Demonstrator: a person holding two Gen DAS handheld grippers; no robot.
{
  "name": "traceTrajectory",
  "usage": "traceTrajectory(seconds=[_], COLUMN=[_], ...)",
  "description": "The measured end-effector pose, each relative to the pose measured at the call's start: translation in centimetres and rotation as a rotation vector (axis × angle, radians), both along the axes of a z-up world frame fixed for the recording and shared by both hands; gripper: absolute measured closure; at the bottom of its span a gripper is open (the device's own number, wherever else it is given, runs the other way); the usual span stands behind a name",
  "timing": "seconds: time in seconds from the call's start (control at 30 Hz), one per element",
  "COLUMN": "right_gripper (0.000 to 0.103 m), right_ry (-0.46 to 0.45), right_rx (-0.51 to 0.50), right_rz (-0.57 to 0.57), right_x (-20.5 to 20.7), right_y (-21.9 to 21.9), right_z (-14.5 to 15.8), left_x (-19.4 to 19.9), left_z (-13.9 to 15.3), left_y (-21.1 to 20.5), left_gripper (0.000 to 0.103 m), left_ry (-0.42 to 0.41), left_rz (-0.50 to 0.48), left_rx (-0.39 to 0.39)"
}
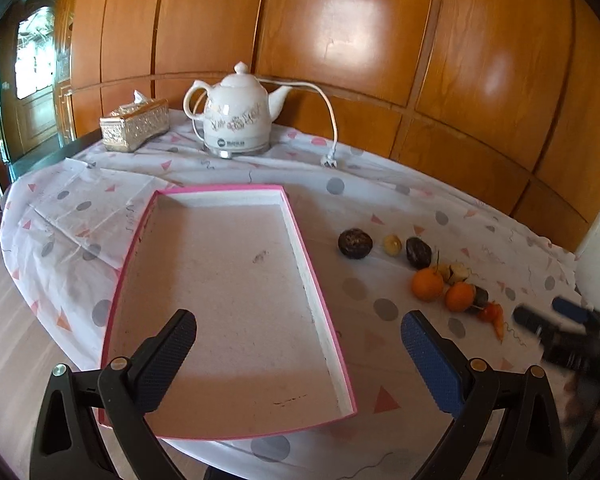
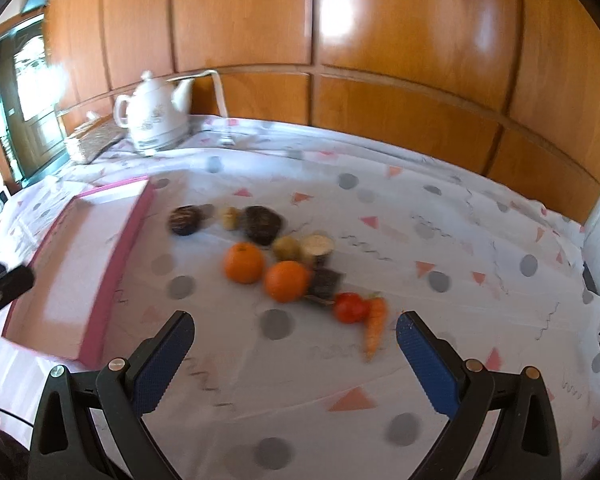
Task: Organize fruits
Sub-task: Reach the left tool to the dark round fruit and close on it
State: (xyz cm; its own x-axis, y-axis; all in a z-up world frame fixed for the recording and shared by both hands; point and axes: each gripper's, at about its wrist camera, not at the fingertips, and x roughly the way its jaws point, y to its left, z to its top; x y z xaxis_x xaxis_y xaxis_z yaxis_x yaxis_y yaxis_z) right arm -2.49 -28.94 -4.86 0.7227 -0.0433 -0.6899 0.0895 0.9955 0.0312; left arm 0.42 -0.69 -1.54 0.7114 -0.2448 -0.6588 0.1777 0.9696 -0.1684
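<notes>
in the left wrist view, the left tool was held spread wide above the near end of a pink-rimmed tray, with nothing between its pads. the tray lay on the cloth-covered counter and was seen to hold no fruit at all, only a few small marks on its pale floor. the fruits were gathered well to the right of the tray: a dark round fruit, a small yellowish one, another dark one, and two oranges touching a cluster of smaller pieces. the right tool was glimpsed, blurred, just beside that cluster. a white kettle and a tissue box stood at the back, apart from the work.

in the right wrist view, the right tool was likewise spread open and empty, hovering near the tomato and the carrot, which touched each other. the frame was smeared by motion, so the pieces behind the nearer orange could only perhaps be called cut fruit.

it was judged that trouble could come from the crowding: a closing tool might nudge a round neighbour and set it rolling towards the counter's edge, or the carrot might be taken where fruit was meant. the loose cloth could also be snagged and dragged.
</notes>
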Motion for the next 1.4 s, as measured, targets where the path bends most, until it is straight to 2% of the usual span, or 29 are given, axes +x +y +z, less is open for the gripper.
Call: traceTrajectory(seconds=[0.07, 0.2, 0.4, 0.57, 0.83, 0.93, 1.03, 1.23, 1.4], right_gripper=[0.001, 0.001, 0.001, 0.001, 0.001, 0.001, 0.002, 0.002, 0.002], right_ry=[0.017, 0.047, 0.066, 0.089, 0.144, 0.192, 0.229, 0.214, 0.202], right_rx=[-0.006, -0.036, -0.021, -0.004, 0.004, 0.015, 0.007, 0.053, 0.034], right_rz=[-0.03, -0.132, -0.279, -0.359, -0.387, -0.373, -0.402, -0.447, -0.438], right_x=[0.6, 1.2, 1.4, 1.9, 2.3, 2.6, 2.6, 1.9, 2.0], right_y=[-2.2, -7.4, -14.4, -18.6, -21.6, -21.8, -22.3, -23.3, -23.0], right_z=[0.0, -0.2, -0.3, -0.4, -1.9, -2.6, -3.0, -2.6, -2.3], left_x=[0.0, 0.1, 0.5, 0.9, 2.6, 3.5, 4.2, 6.7, 9.7], left_z=[-0.1, -0.3, -0.8, -0.7, -0.3, -0.6, -0.7, -0.4, -0.8], left_y=[-0.2, -0.5, -1.2, -1.8, -2.2, -3.0, -3.9, -5.2, -6.8], left_gripper=[0.0, 0.0, 0.0, 0.0, 0.0, 0.0, 0.0, 0.0, 0.014], left_ry=[0.006, 0.018, 0.046, 0.04, 0.048, 0.09, 0.087, 0.078, 0.099], left_rz=[-0.017, -0.03, -0.071, -0.084, -0.113, -0.13, -0.156, -0.169, -0.206], left_rx=[-0.023, -0.011, -0.006, 0.022, 0.023, 0.062, 0.11, 0.152, 0.196])
